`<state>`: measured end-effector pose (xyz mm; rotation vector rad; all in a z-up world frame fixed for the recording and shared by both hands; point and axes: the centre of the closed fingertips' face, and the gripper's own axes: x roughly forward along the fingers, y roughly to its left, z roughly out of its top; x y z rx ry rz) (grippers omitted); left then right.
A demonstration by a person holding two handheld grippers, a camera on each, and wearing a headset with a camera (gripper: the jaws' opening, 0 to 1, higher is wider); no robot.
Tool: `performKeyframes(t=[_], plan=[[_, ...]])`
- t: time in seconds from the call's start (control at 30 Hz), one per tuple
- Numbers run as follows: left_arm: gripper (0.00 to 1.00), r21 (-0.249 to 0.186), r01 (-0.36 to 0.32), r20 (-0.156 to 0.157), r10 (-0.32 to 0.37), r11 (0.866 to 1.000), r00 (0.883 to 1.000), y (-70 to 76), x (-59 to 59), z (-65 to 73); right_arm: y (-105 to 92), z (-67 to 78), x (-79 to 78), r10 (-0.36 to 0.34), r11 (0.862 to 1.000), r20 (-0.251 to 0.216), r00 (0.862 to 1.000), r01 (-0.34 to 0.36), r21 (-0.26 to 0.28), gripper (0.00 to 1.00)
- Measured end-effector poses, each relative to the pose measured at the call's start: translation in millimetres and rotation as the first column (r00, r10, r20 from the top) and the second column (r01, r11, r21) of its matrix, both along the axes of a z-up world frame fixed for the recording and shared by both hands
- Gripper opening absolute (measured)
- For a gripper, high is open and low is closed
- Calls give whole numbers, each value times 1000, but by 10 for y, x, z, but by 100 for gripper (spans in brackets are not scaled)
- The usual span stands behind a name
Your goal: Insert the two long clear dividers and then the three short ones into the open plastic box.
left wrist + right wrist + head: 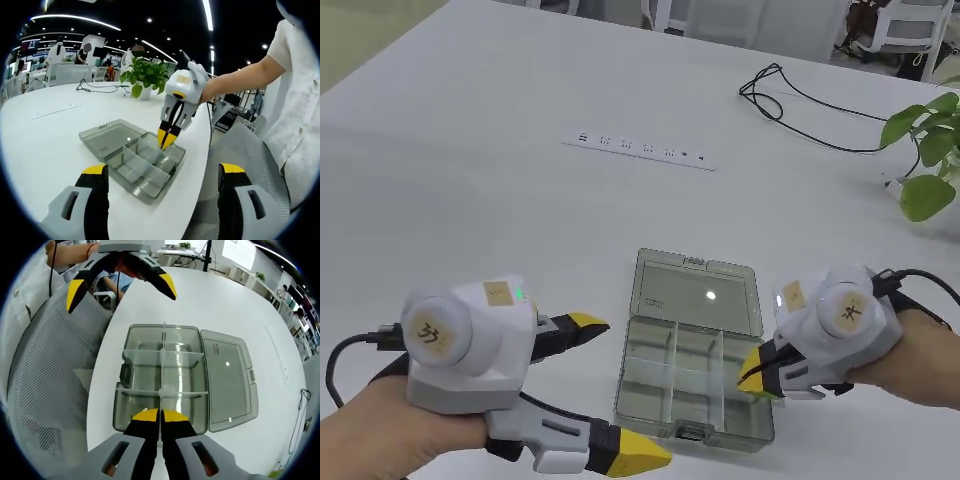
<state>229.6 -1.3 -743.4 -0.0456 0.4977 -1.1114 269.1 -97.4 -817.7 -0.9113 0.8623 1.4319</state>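
The plastic box lies open on the white table, its lid flat beside it. A clear divider stands along the box's middle, crossing two other dividers. The right gripper is at the box's edge with its jaws pinched together on this divider's near end. The left gripper hovers beyond the opposite edge, jaws spread wide and holding nothing.

place: open-plan office | cues: white worktable, mesh chair, potted plant, ceiling strip lights, power strip
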Motion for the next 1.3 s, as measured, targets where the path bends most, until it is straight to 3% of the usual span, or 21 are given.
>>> performKeyframes(t=[0.4, 0.57, 0.8, 0.97, 1.1, 1.17, 1.3], plan=[[94, 15, 7, 2, -7, 1000, 1000, 36, 10, -8, -29, 1, -18, -24, 1000, -6, 1000, 24, 11, 4], [95, 21, 2, 4, -2, 1000, 1000, 68, 35, -13, -90, 129, 8, -80, 995, -4, 997, 80, 53, 7], [99, 33, -1, 16, 1, 999, 1000, 103, 49, -11, -185, 419, 105, -244, 951, -29, 969, 245, 188, 16], [100, 41, -7, 20, 6, 999, 1000, 140, 70, -10, -317, 585, 145, -340, 904, -38, 940, 338, 262, 21], [100, 52, -3, 32, 1, 999, 1000, 155, 77, -9, -434, 633, 120, -379, 884, -36, 925, 373, 281, 27], [100, 50, 2, 44, -4, 999, 999, 153, 78, 7, -480, 662, 105, -409, 864, -41, 911, 402, 304, 30], [100, 51, -2, 49, 0, 999, 999, 168, 96, 17, -547, 702, 47, -441, 843, -43, 897, 430, 324, 33]])
